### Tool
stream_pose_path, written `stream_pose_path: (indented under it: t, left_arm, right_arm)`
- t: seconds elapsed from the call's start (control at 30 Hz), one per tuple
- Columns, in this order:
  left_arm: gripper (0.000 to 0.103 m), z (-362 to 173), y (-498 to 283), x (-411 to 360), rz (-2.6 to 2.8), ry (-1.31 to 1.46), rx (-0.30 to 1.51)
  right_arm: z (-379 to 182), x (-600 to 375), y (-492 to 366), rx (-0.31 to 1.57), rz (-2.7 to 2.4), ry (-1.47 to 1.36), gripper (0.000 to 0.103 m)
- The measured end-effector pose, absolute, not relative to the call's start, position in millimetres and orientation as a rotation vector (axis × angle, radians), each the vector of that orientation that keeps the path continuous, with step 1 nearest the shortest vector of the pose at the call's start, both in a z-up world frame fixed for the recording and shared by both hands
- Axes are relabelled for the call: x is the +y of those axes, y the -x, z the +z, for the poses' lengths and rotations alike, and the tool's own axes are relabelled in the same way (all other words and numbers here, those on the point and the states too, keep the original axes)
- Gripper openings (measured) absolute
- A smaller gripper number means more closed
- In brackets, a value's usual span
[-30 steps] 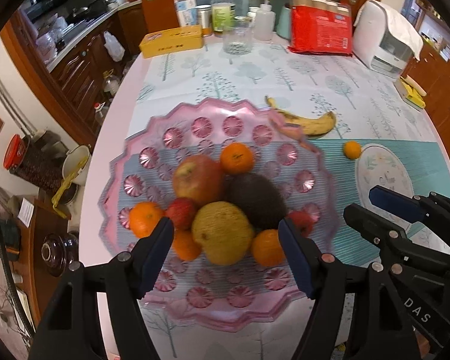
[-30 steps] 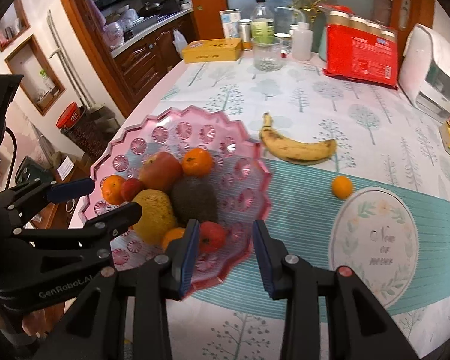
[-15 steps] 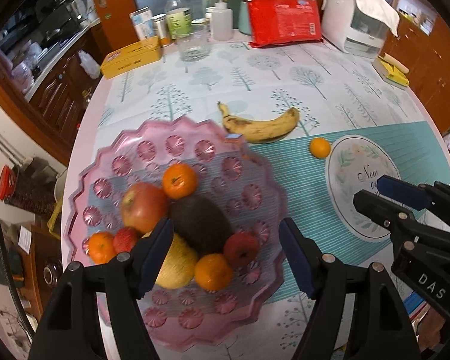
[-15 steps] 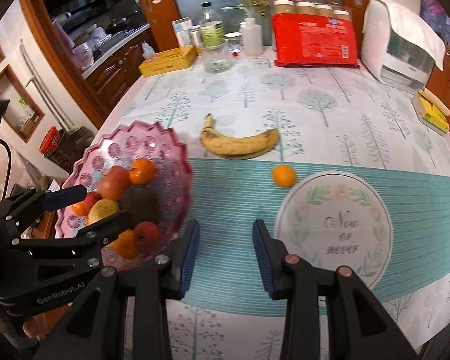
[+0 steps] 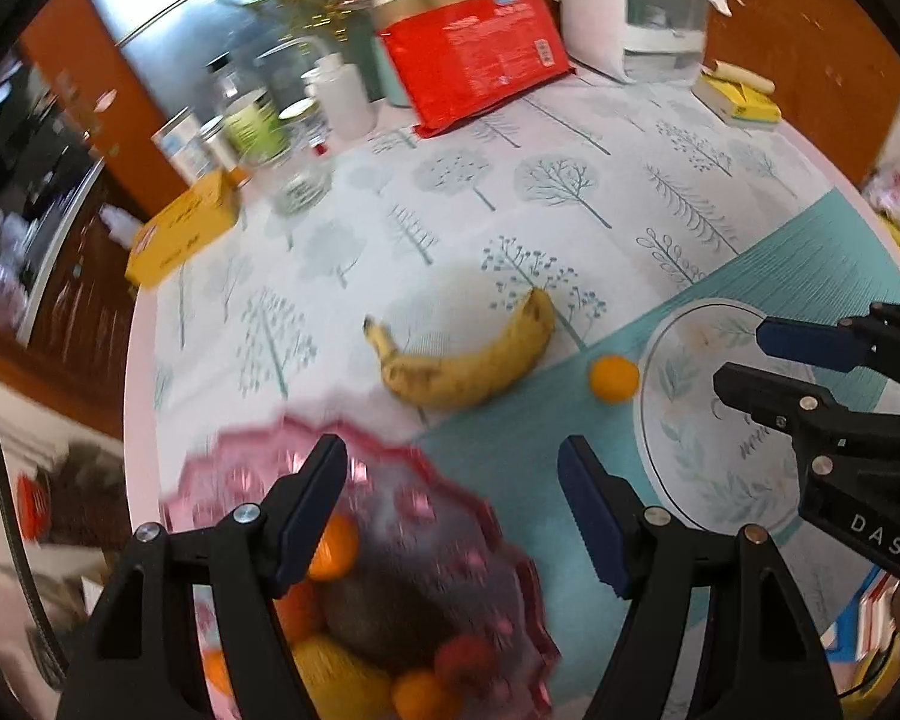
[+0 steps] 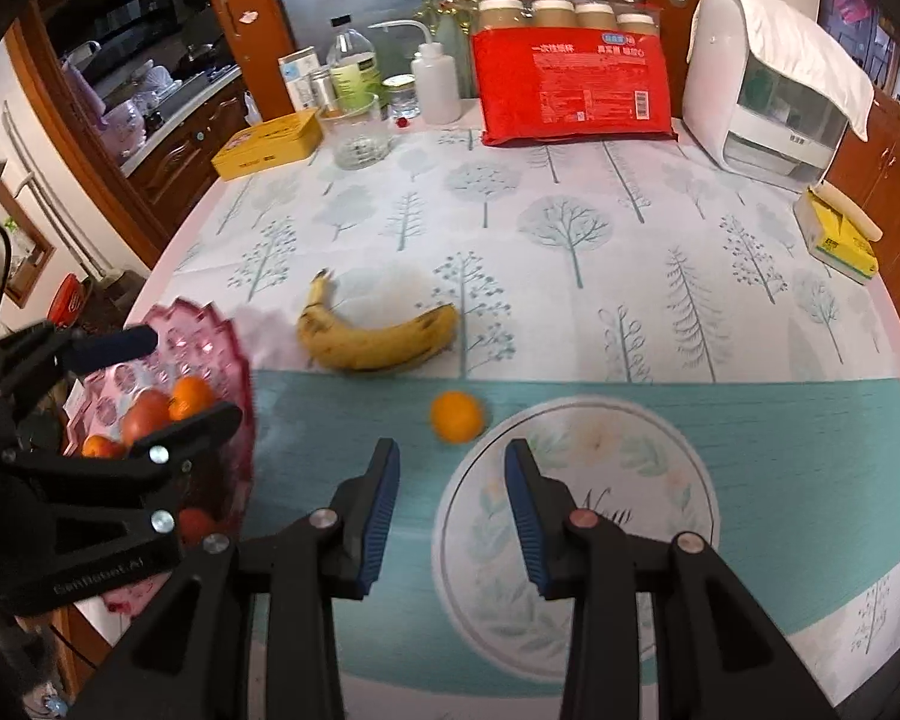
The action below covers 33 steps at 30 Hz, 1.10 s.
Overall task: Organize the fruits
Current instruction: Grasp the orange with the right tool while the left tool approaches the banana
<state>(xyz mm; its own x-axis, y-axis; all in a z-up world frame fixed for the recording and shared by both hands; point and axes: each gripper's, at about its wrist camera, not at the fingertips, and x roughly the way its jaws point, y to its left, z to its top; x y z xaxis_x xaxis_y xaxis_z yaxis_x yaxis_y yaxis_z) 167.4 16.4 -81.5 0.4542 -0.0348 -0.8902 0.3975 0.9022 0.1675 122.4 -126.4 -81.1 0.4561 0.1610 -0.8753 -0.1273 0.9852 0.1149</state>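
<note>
One loose orange [image 6: 457,416] lies just ahead of the right gripper [image 6: 452,510], nearer than the left; its jaws are narrow and empty.

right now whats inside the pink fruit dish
In the pink dish lie oranges, an apple, red fruit and a dark avocado-like one. The left gripper covers part of the pile, so the count is unclear.
</note>
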Motion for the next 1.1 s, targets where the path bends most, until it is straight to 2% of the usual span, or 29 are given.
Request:
stream_pose_path:
  t: [0.53, 1.1]
  left_arm:
    - [0.071, -142, -249, -10, -0.365, -0.569, 1.181]
    - [0.071, -188, -264, -23, -0.462, -0.609, 1.314]
  right_arm:
    - [-150, -124, -181, 1.231, 0.210, -0.110, 0.037]
    - [-186, -115, -193, 1.291, 0.237, -0.151, 0.037]
